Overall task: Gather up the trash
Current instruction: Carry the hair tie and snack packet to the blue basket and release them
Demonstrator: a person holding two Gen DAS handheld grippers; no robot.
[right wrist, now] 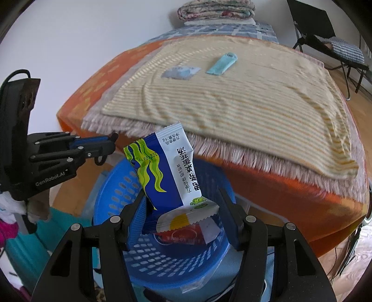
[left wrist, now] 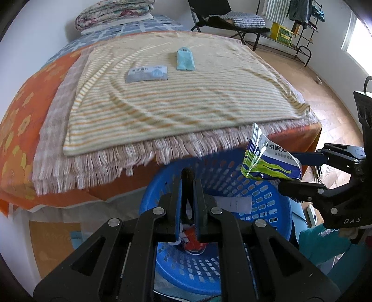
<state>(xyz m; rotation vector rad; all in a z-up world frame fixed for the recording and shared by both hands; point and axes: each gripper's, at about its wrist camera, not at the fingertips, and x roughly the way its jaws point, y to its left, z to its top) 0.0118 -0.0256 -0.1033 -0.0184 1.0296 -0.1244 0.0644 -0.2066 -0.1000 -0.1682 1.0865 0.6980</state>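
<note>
A blue perforated basket (left wrist: 267,202) (right wrist: 111,197) stands on the floor by the bed. My left gripper (left wrist: 188,183) is shut on its black handle and also shows in the right wrist view (right wrist: 111,141). My right gripper (right wrist: 183,209) is open above the basket. A blue-white snack wrapper (right wrist: 167,167) (left wrist: 269,160) sits between its spread fingers, leaning on the left one. Red and white wrappers (right wrist: 186,230) lie in the basket. A grey-blue packet (left wrist: 147,73) (right wrist: 181,72) and a teal sachet (left wrist: 184,59) (right wrist: 222,64) lie on the striped towel.
The bed (left wrist: 21,130) has an orange cover, a fringed rug and a striped towel (left wrist: 176,93). A folded quilt (left wrist: 116,14) lies at its far end. A folding chair (left wrist: 227,21) and a rack (left wrist: 300,25) stand on the wooden floor to the right.
</note>
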